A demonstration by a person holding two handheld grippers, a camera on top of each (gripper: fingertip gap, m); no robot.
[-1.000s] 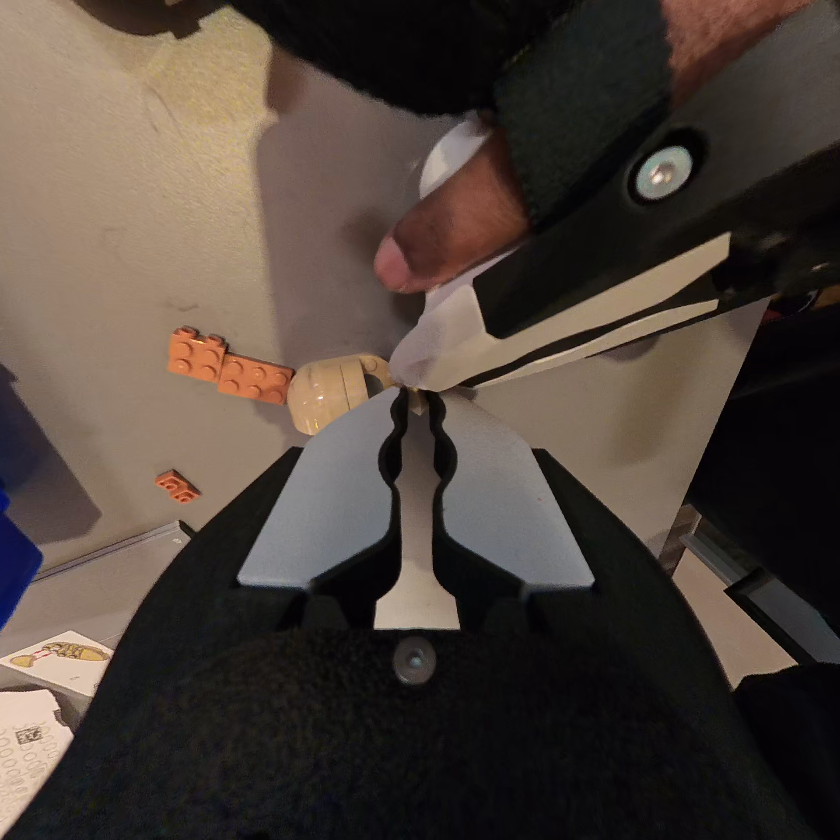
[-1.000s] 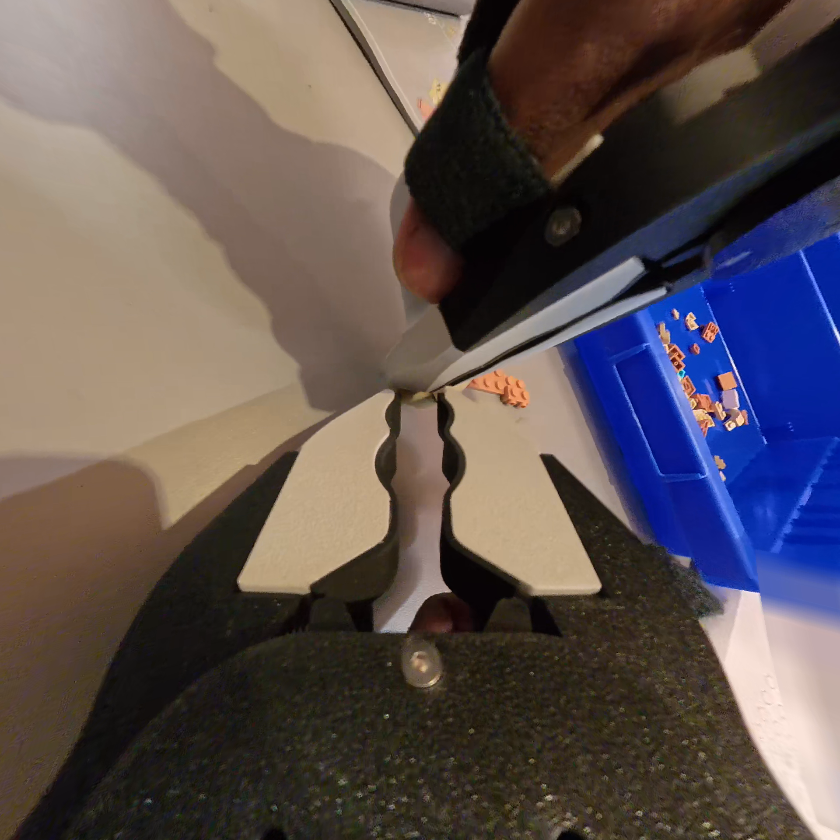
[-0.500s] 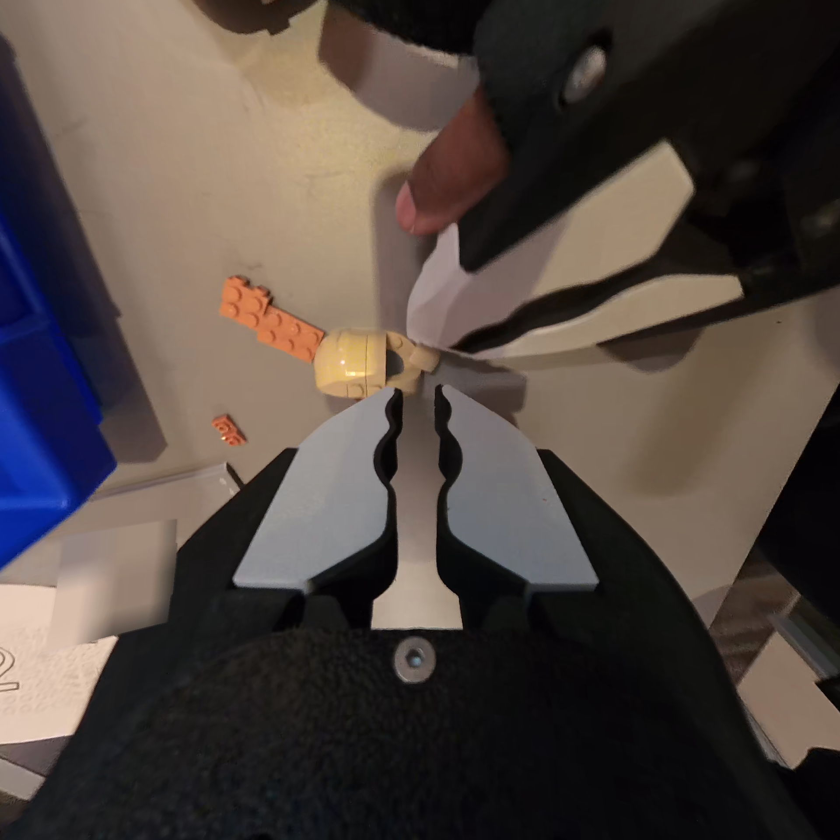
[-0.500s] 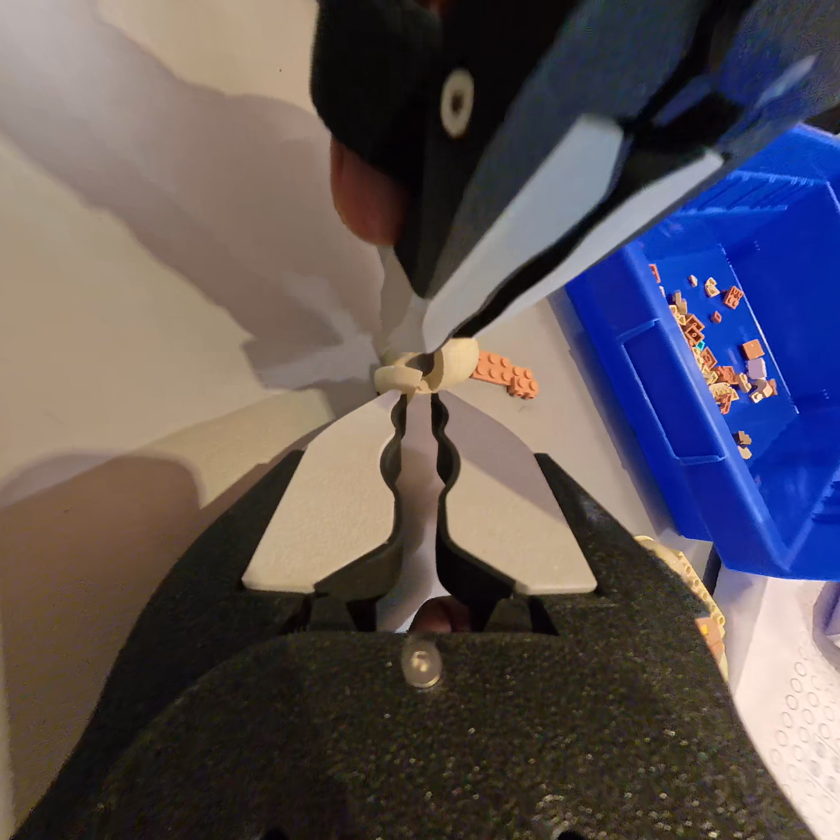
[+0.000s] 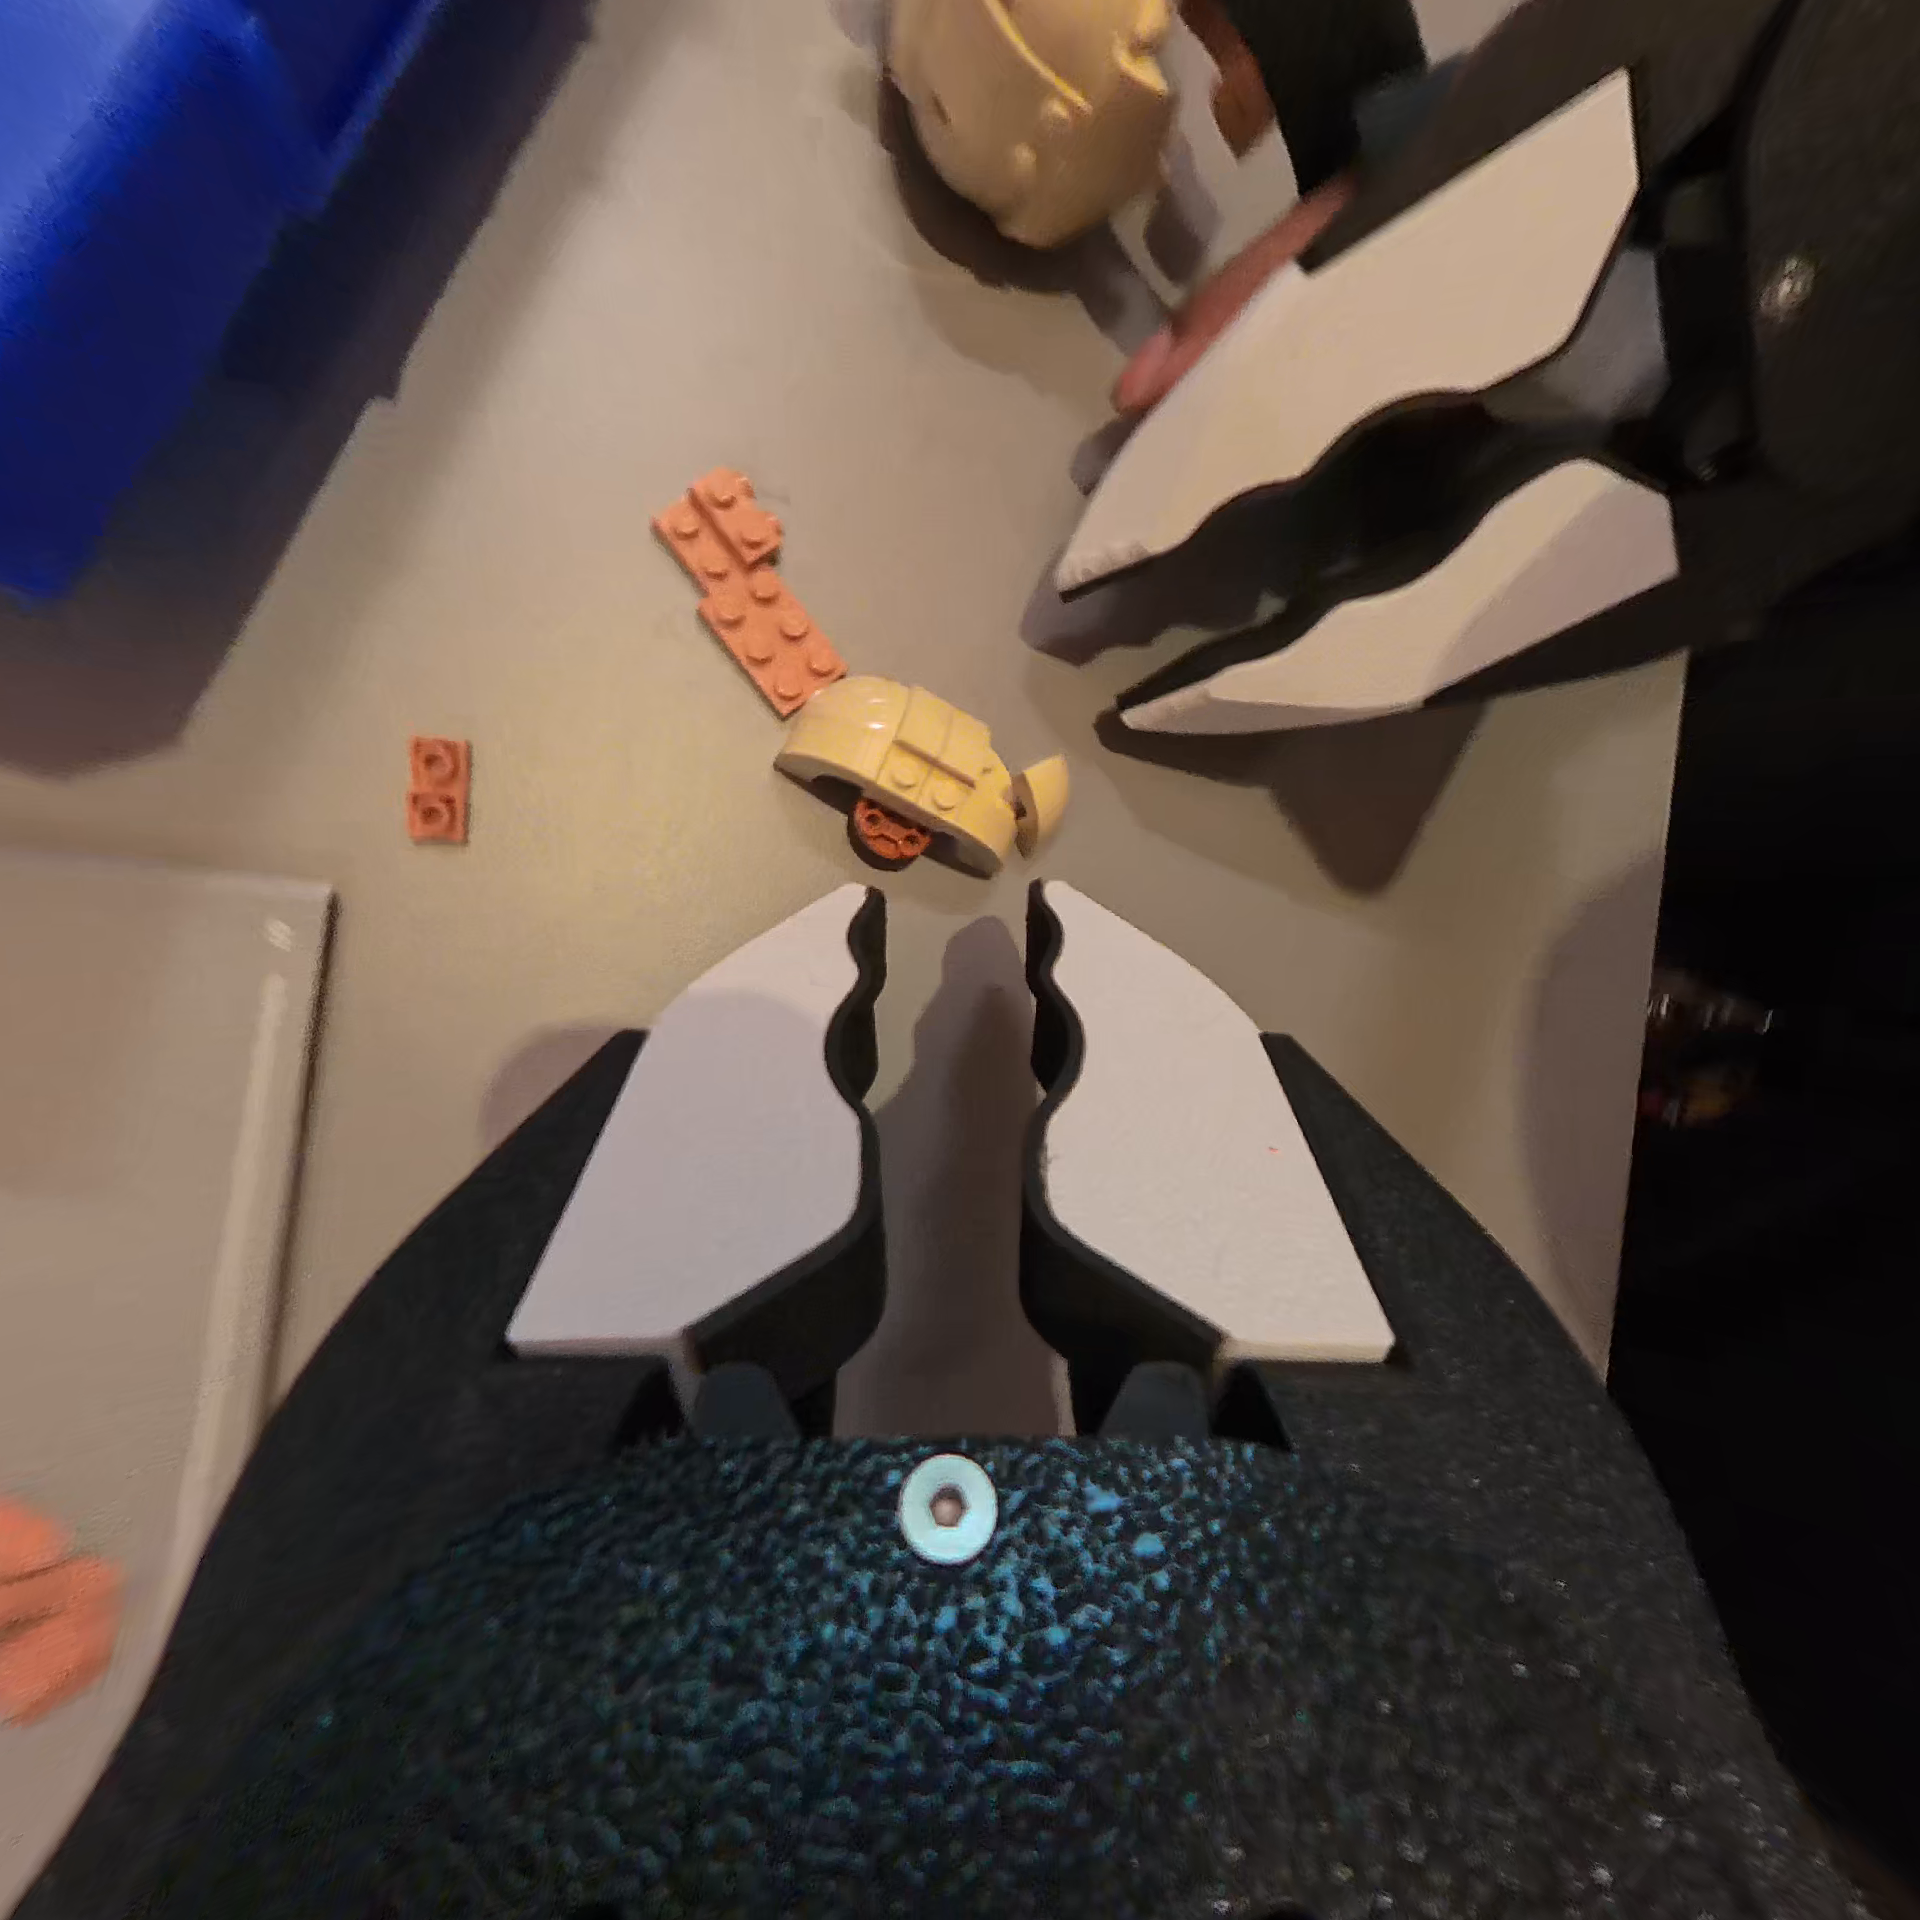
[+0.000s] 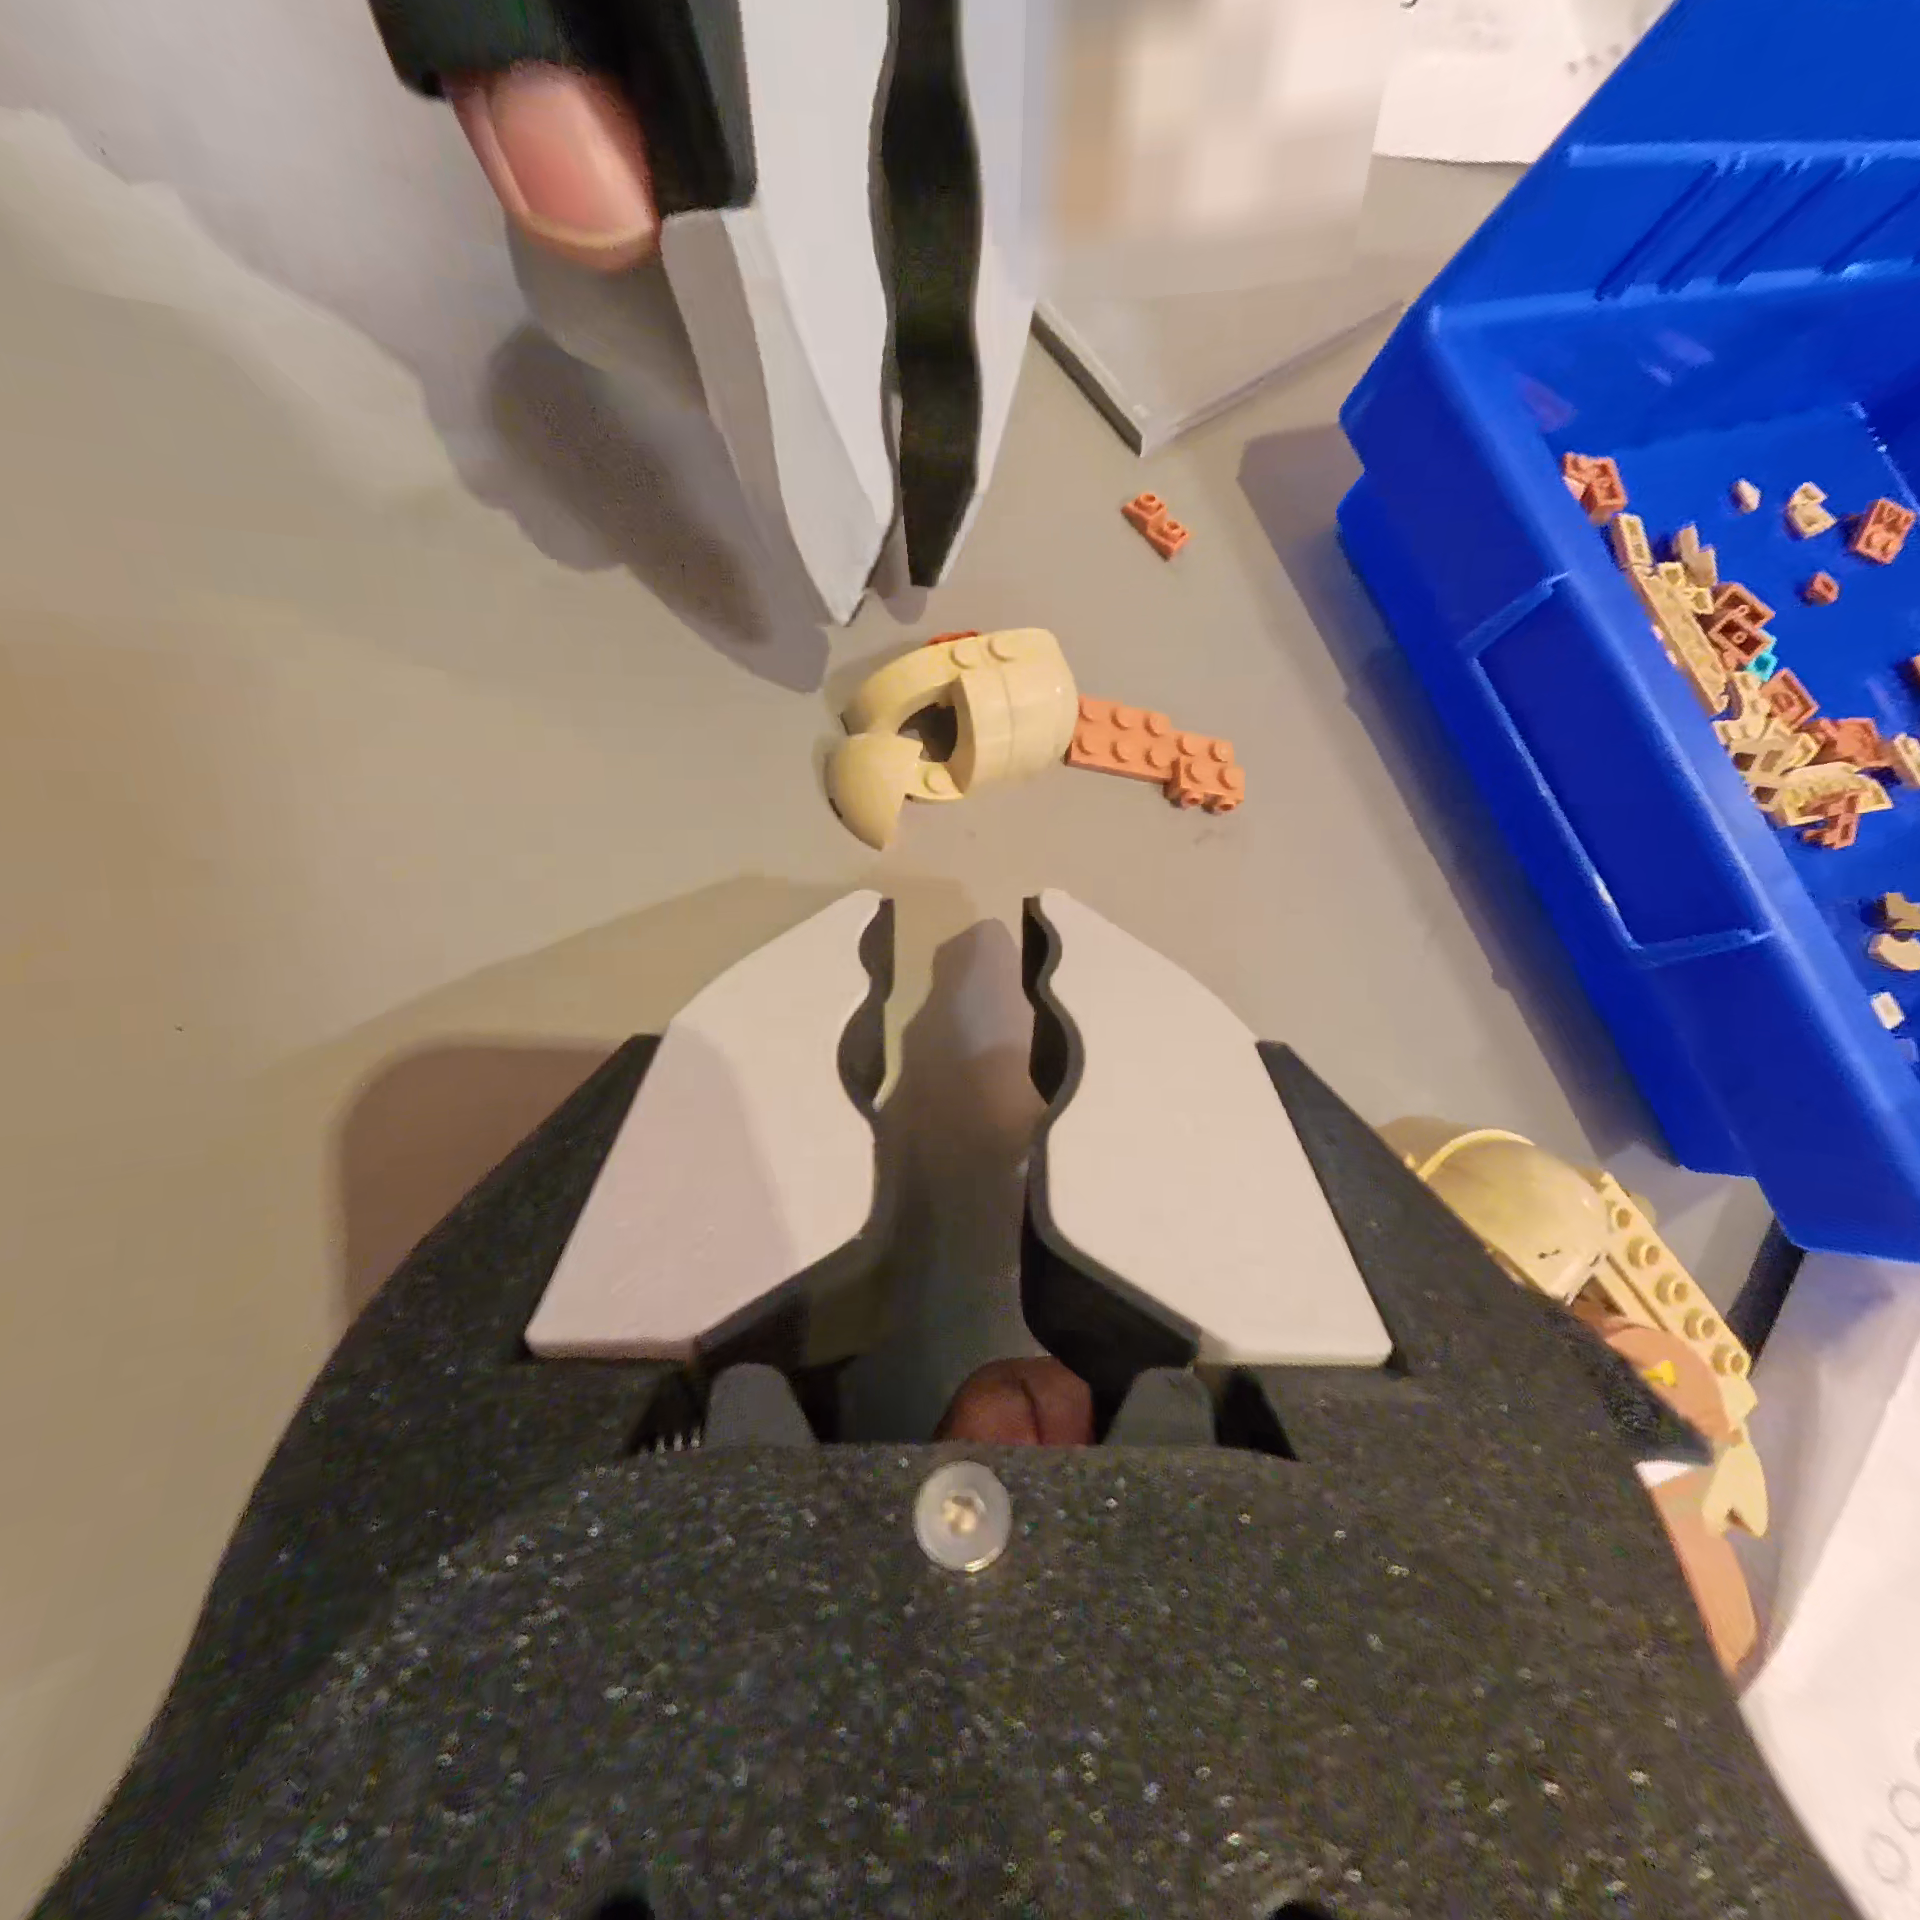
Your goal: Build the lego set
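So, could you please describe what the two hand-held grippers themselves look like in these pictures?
The left hand-held gripper and the right hand-held gripper look alike. Each has a black body with a rough, speckled texture and a silver screw at its centre. Its two fingers are flat, pale grey plates tapering to points, with black wavy inner edges. A black strap or sleeve edge sits by the person's thumb. No cables show.

Just ahead of the right gripper [image 6: 956, 902] the small lego assembly [image 6: 961, 727] lies on the desk [image 6: 364, 779], a flat plate [image 6: 1153, 753] touching its right side. The bin [image 6: 1538, 727] stands farther right, loose bricks [image 6: 1756, 665] inside. The left gripper [image 6: 894, 582] points in from beyond the assembly.
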